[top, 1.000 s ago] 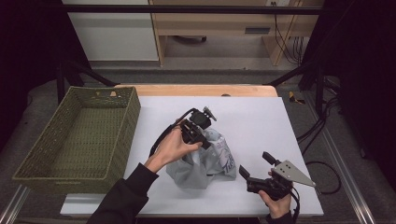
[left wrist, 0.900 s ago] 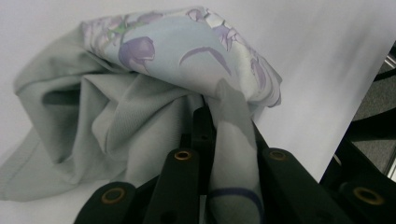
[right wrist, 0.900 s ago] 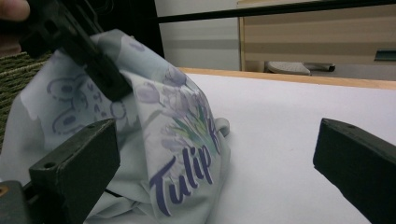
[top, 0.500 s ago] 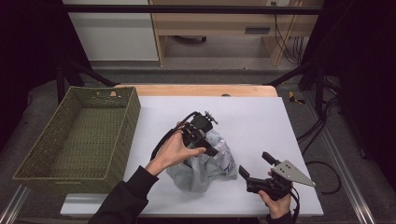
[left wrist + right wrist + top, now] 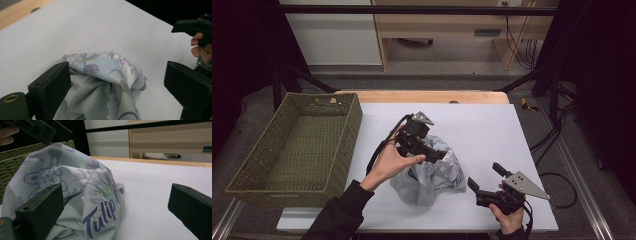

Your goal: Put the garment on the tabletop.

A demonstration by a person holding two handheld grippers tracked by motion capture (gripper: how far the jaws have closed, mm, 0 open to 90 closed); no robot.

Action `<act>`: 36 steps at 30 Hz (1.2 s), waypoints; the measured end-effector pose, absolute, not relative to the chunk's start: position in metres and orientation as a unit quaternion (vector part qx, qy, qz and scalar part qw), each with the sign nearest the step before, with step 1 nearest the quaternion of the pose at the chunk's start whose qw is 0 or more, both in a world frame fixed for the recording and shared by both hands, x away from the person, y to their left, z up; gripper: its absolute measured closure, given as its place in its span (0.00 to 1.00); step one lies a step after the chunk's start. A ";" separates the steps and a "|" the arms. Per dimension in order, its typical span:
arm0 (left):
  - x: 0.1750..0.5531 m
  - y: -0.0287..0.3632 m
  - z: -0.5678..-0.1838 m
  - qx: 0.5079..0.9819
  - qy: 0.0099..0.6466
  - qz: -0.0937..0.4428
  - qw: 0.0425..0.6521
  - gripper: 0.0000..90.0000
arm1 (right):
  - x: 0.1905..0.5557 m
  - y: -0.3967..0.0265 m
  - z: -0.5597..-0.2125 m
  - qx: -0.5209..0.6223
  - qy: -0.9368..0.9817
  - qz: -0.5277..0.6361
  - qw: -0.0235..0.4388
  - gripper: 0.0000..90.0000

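A crumpled pale grey cloth (image 5: 432, 176) printed with purple tulips lies heaped in the middle of the white table (image 5: 492, 127). My left gripper (image 5: 438, 153) hovers just above the top of the heap. Its jaws have just been opening and now stand wide, with the cloth's peak (image 5: 107, 66) loose between them and untouched by the pads. My right gripper (image 5: 484, 175) rests low at the front right, open and pointed at the cloth (image 5: 82, 195), a short way from it. The left gripper (image 5: 37, 130) also hangs over the heap in the right gripper view.
A green woven basket (image 5: 354, 117) stands at the table's left side and looks empty inside. A wooden strip (image 5: 422, 96) runs along the far edge. Bare white surface lies behind and to the right of the cloth. Dark frame bars flank the table.
The left gripper's jaws went from shut on the lifted cloth to wide apart, and the cloth has slumped into a lower heap. The left hand shifted slightly. The right gripper has stayed put.
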State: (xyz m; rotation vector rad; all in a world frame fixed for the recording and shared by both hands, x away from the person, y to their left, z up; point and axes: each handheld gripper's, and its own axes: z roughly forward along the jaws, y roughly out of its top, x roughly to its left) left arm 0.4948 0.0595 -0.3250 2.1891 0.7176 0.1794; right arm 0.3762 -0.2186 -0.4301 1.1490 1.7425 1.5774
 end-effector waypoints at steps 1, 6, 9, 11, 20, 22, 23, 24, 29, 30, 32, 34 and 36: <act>0.494 0.062 -0.325 0.866 0.284 0.074 0.406 0.08 | 0.377 -0.219 -0.430 0.422 0.643 0.581 0.266 0.01; 0.485 0.077 -0.332 0.845 0.289 0.072 0.444 0.08 | 0.377 -0.220 -0.430 0.422 0.644 0.581 0.264 0.01; 0.479 0.087 -0.335 0.830 0.289 0.071 0.471 0.08 | 0.377 -0.219 -0.431 0.421 0.645 0.581 0.265 0.01; 0.475 0.095 -0.337 0.822 0.289 0.076 0.484 0.07 | 0.377 -0.219 -0.431 0.421 0.644 0.581 0.264 0.01; 0.457 0.130 -0.352 0.790 0.294 0.099 0.529 0.08 | 0.377 -0.220 -0.431 0.423 0.644 0.580 0.265 0.00; 0.453 0.137 -0.356 0.791 0.297 0.106 0.524 0.07 | 0.377 -0.220 -0.431 0.420 0.646 0.579 0.266 0.00; 0.452 0.139 -0.357 0.788 0.298 0.111 0.527 0.06 | 0.377 -0.220 -0.431 0.421 0.645 0.580 0.265 0.00; 0.449 0.144 -0.359 0.783 0.299 0.115 0.533 0.07 | 0.377 -0.219 -0.431 0.421 0.644 0.581 0.264 0.00; 0.439 0.161 -0.368 0.773 0.311 0.123 0.539 0.06 | 0.377 -0.221 -0.430 0.422 0.644 0.580 0.266 0.00; 0.437 0.164 -0.370 0.771 0.313 0.125 0.541 0.06 | 0.377 -0.221 -0.430 0.422 0.643 0.580 0.267 0.00; 0.432 0.171 -0.375 0.765 0.318 0.125 0.546 0.06 | 0.377 -0.222 -0.430 0.422 0.643 0.580 0.268 0.00; 0.427 0.179 -0.380 0.761 0.321 0.128 0.549 0.07 | 0.377 -0.222 -0.430 0.421 0.643 0.580 0.268 0.00; 0.423 0.187 -0.384 0.753 0.328 0.131 0.555 0.08 | 0.377 -0.222 -0.430 0.422 0.643 0.580 0.268 0.00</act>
